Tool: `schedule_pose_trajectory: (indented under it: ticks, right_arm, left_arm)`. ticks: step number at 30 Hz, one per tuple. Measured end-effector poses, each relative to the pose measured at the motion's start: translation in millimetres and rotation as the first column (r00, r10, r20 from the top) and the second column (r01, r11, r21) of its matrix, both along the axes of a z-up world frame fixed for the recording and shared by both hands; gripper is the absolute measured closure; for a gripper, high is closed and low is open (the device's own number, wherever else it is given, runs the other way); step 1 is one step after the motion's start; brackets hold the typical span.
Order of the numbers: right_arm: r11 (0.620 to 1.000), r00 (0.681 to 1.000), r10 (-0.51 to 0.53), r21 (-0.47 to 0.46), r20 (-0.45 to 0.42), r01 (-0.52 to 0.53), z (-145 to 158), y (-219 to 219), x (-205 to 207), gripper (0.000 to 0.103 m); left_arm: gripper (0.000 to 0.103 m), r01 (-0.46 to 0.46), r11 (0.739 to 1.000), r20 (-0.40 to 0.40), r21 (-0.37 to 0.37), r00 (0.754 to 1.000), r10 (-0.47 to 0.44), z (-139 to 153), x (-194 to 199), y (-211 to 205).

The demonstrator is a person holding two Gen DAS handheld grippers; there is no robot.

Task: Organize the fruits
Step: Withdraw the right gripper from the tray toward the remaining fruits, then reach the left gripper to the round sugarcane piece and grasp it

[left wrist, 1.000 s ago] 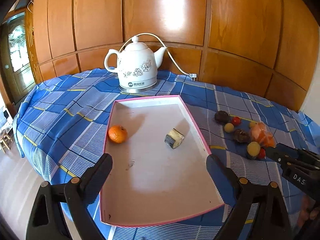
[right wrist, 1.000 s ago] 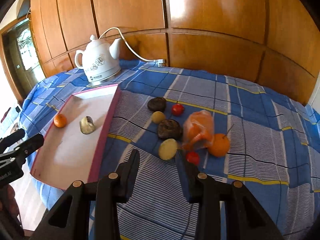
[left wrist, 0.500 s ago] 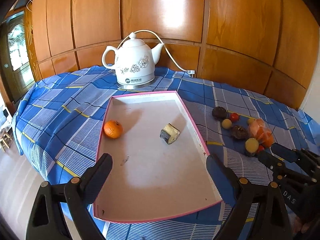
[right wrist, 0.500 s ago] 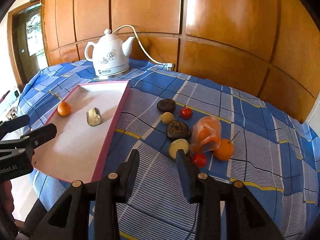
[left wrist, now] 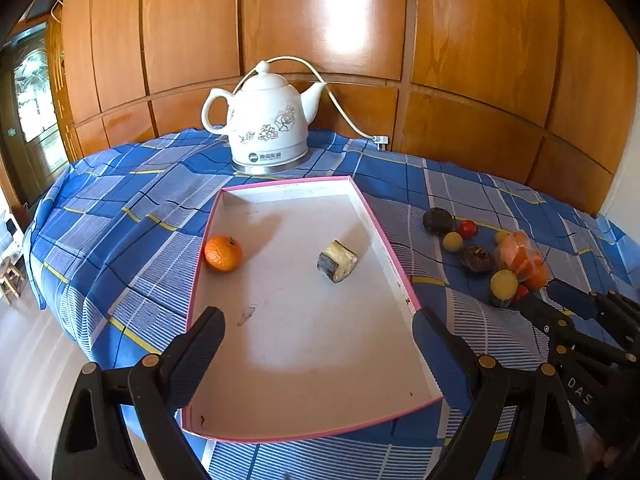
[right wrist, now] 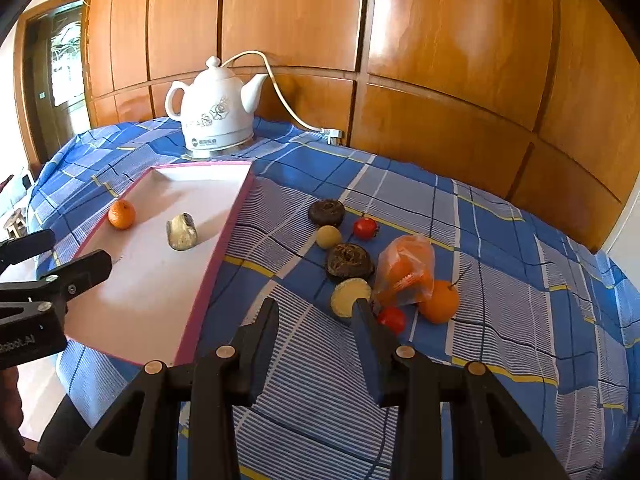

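The right gripper is hanging just short of the loose fruit pile on the checked cloth, its jaws narrowly apart and holding nothing. The nearest piece, a pale yellow cut fruit, is sitting right beyond the fingertips, so that looks like the pick in hand. The left gripper is waiting over the pink-rimmed tray, jaws wide and bare; a mandarin and a cut chunk are already lying inside. Next, I'd guess, comes easing forward until the pads are straddling the yellow fruit, then closing. What the orange bag is wrapping is hard to make out
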State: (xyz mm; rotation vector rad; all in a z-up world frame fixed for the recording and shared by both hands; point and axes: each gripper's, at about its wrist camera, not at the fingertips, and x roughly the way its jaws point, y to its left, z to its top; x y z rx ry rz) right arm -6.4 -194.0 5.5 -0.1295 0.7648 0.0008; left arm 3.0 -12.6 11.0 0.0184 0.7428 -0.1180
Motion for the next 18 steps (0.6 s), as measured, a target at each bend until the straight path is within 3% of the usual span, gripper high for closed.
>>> schedule_pose_trajectory:
  ticks: [7,13,18]
  right_arm:
    - [0.999,0.999,-0.038,0.012,-0.011,0.038,-2,-14,1,0.065]
    - [0.994,0.994,-0.108,0.03,-0.031,0.109,-7,-39,-2,0.065]
    - [0.981,0.981,-0.185,0.056,-0.05,0.188,-12,-67,-8,0.065]
  left_arm:
    - [0.009,0.067,0.998,0.003,0.015,0.998,-0.067,4,0,-15]
    - [0.023,0.17,0.985,-0.01,-0.009,0.985,-0.17,13,11,-35]
    - [0.035,0.275,0.96,-0.056,-0.056,0.959,-0.278,17,28,-59]
